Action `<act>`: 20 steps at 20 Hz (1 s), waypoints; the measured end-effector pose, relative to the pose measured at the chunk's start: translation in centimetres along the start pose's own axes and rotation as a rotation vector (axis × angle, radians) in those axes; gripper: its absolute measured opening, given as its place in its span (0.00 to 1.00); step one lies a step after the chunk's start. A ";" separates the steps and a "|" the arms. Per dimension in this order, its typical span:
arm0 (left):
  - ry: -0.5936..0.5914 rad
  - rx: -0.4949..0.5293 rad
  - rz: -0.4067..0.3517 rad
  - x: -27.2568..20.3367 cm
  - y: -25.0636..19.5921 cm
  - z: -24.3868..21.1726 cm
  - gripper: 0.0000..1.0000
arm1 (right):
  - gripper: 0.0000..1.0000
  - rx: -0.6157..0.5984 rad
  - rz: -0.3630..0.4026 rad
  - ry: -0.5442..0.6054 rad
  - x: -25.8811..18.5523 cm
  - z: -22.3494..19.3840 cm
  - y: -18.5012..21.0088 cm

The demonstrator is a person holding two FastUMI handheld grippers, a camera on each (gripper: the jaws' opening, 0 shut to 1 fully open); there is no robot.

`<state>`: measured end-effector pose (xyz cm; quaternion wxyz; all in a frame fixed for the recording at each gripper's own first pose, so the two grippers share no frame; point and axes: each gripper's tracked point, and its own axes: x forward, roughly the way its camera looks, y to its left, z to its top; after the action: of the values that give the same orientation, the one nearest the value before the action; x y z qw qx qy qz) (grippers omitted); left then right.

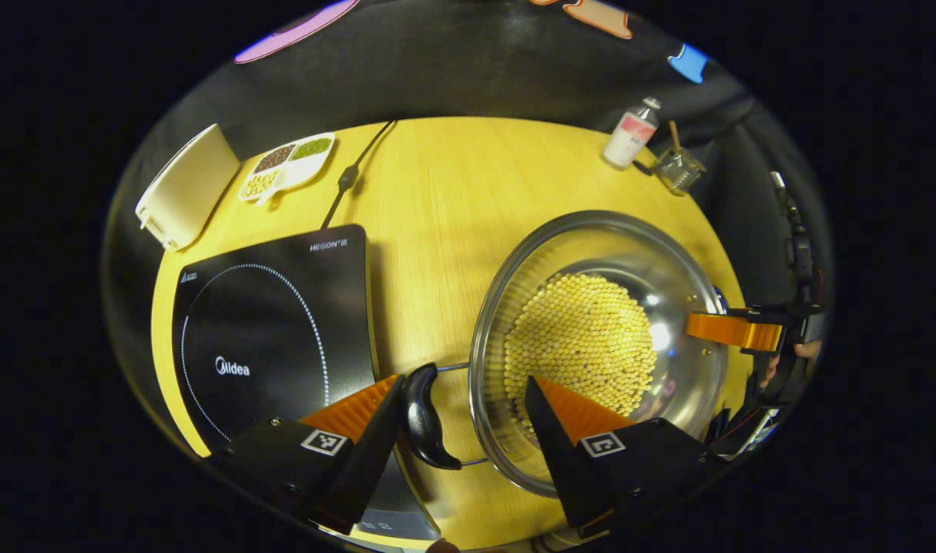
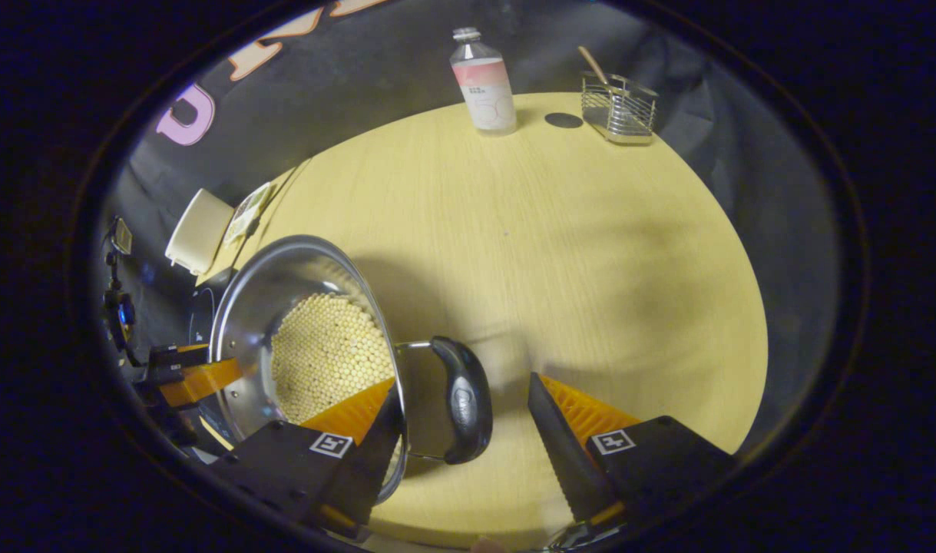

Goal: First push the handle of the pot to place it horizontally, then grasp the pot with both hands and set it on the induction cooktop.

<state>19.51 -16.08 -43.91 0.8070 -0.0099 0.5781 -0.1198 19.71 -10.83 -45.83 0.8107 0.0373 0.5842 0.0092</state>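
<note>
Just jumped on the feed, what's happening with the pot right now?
A person is bringing both tongs to the steel pot of yellow beads on the wooden table. The left tongs are open around its left handle, and the right tongs are open around the other handle. The induction cooktop beside it is bare; the pot isn't lifted yet.

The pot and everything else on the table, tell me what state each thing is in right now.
pot: on the table, off the cooktop, holding yellow beans
pot handles: both lying flat, between open fingers, ungripped
induction cooktop: bare
left gripper: open
right gripper: open
bottle: upright, capped
wire basket: upright, holding a stick
</note>
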 end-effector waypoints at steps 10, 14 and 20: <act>0.049 -0.032 0.035 3.2 0.1 -0.3 0.87 | 0.96 0.079 0.033 0.022 0.5 0.7 -0.4; 0.085 -0.071 0.029 3.5 0.3 -1.0 0.84 | 0.77 0.081 0.065 0.039 1.6 0.6 0.8; 0.104 -0.098 0.021 3.3 0.2 -1.2 0.77 | 0.63 -0.053 0.030 0.008 1.1 0.9 0.5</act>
<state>19.47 -16.43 -47.44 0.7758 -0.0370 0.6244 -0.0831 20.92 -10.33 -46.57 0.8088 0.0244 0.5864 0.0368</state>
